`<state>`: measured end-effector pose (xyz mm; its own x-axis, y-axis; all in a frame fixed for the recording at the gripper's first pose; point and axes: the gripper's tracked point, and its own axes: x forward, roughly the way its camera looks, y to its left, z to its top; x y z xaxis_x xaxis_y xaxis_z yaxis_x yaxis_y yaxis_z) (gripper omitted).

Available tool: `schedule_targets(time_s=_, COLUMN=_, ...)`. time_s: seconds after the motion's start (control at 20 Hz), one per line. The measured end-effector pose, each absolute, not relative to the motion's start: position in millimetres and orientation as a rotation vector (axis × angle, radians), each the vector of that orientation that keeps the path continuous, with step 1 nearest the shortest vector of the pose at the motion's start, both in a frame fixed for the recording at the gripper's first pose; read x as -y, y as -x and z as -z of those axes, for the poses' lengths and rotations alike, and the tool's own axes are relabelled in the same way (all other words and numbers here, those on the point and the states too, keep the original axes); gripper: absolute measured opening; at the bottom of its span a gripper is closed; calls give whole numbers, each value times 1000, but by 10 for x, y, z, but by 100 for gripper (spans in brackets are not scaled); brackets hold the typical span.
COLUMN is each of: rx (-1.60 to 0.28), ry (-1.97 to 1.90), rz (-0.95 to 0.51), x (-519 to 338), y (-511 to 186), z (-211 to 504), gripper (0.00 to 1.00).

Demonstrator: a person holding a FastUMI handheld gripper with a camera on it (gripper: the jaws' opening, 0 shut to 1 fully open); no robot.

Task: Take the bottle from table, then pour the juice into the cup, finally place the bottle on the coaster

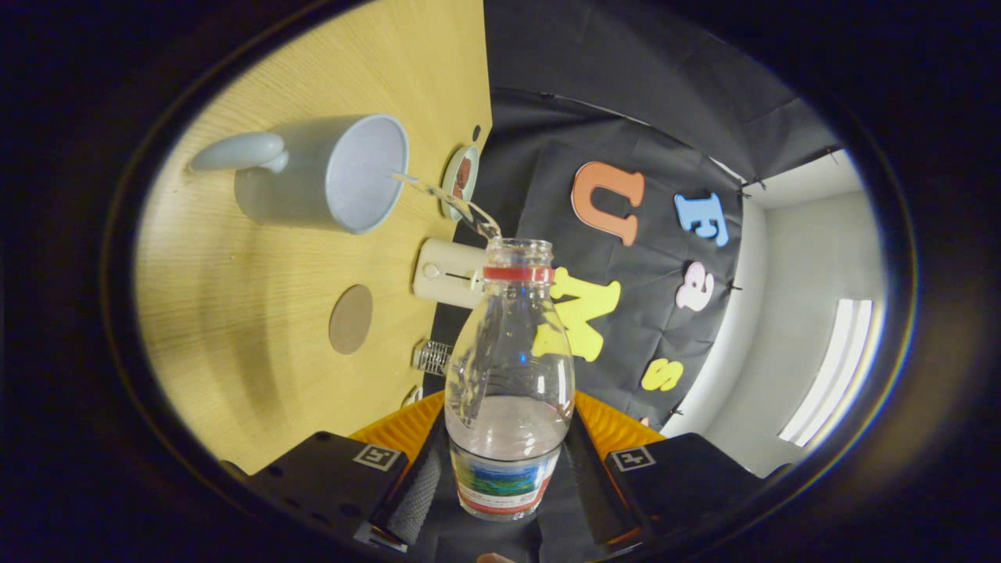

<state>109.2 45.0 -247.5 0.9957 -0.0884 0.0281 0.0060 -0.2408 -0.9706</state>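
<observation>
My gripper (507,477) is shut on a clear plastic bottle (510,367) with a red neck ring and no cap, held between both fingers by its labelled lower part. The whole view is rolled sideways, so the bottle is tipped over. A thin clear stream (446,199) leaves the bottle's mouth and runs into the open top of a pale grey-blue cup (328,173) with a handle, standing on the wooden table (258,313). Clear liquid still fills part of the bottle. A round brown coaster (351,318) lies flat on the table beside the cup.
A small round dish (460,178) with something brown in it sits by the table's far edge. A cream box-shaped device (446,272) and a small metal-grille object (432,356) stand along that edge too. Black cloth and a white wall lie beyond.
</observation>
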Motion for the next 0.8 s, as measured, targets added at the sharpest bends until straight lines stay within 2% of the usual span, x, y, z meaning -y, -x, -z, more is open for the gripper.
schedule_targets(time_s=0.8, rx=-69, ry=1866, rz=125, x=-388, y=-1069, z=2462, gripper=82)
